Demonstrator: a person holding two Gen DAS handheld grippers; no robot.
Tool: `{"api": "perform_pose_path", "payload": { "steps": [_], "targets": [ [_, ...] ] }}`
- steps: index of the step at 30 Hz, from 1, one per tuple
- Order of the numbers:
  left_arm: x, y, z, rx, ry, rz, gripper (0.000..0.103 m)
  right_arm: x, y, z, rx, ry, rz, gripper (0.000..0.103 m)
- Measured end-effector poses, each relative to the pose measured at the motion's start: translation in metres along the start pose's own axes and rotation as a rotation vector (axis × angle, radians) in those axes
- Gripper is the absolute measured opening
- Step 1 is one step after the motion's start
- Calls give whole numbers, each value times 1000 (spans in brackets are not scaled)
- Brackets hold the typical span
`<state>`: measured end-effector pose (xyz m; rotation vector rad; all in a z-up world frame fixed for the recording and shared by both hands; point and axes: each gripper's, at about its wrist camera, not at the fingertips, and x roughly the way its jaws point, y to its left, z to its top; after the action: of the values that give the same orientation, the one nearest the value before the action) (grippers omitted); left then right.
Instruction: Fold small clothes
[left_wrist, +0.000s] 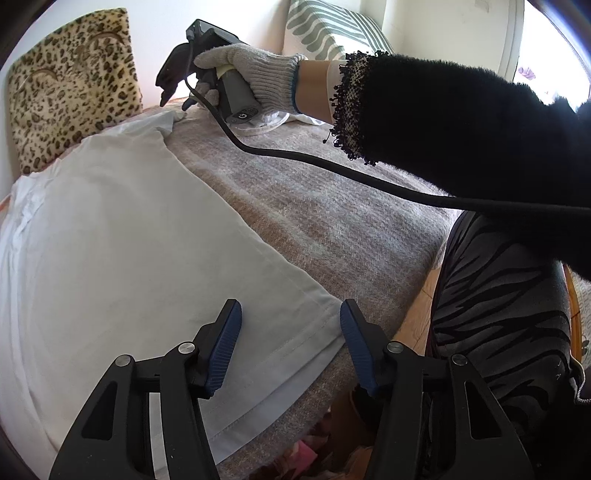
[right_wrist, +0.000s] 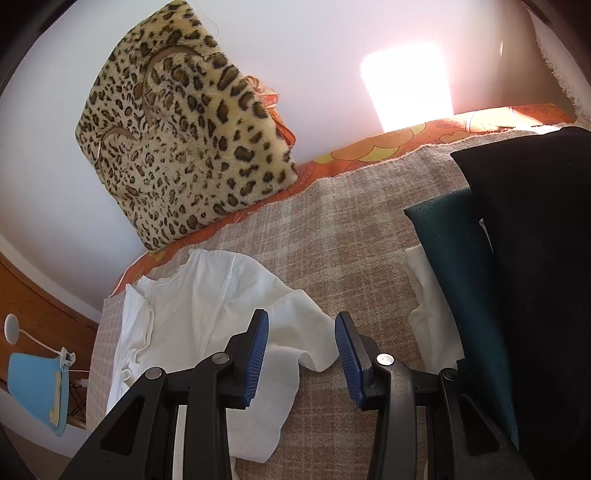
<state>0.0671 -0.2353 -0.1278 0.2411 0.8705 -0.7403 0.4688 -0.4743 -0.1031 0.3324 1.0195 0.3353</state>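
White garment (left_wrist: 122, 236) lies spread flat on the checked blanket (left_wrist: 314, 221) that covers the bed, its hemmed bottom edge at the blanket's near edge and its upper part reaching towards the far edge by the wall; from my right wrist view its sleeve (right_wrist: 295, 332) lies loosely creased on the blanket (right_wrist: 332, 229). My left gripper (left_wrist: 290, 334) hangs over the hem corner with its blue pads apart, nothing clamped between them; I cannot tell whether the pads touch the cloth. My right gripper (right_wrist: 301, 350) stands released as well, pads apart above the sleeve, gripping nothing; in the left wrist view I see it (left_wrist: 173, 101) at the far edge, held by a gloved hand (left_wrist: 251, 79), its black cable (left_wrist: 332, 166) trailing across the blanket. A leopard-print cushion (right_wrist: 184, 136) leans against the wall at the far edge; a green-and-white striped pillow (left_wrist: 325, 29) stands further along that edge. Dark folded items (right_wrist: 517, 258) sit on the blanket's right side, one teal, one black, over a white piece (right_wrist: 424, 295).
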Motion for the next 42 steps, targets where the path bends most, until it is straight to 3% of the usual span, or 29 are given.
{"api": "perform_pose_path", "payload": {
  "steps": [12,18,19,22,23,25,26,28,42],
  "targets": [
    [2,-15,3,33,-9,24,55,24,7,1,-78,20,-86,38],
    [9,-25,5,88,-10,31,55,22,3,3,-45,12,-68,38],
    [9,-25,5,91,-16,37,51,23,3,3,-51,14,-69,38],
    [8,-13,8,46,-45,16,21,23,6,2,-74,12,-77,38],
    [7,-6,9,15,-52,-5,13,23,6,2,-76,11,-78,34],
    [7,4,10,-38,-60,-44,8,23,8,1,-83,14,-69,21],
    [6,6,10,-53,-64,-53,7,23,9,0,-88,16,-65,9],
    [4,8,10,-75,-71,-71,6,23,11,0,-86,16,-44,2],
    [-32,34,6,-249,-168,-124,5,-17,47,24,-63,-93,71,0]
  ]
}}
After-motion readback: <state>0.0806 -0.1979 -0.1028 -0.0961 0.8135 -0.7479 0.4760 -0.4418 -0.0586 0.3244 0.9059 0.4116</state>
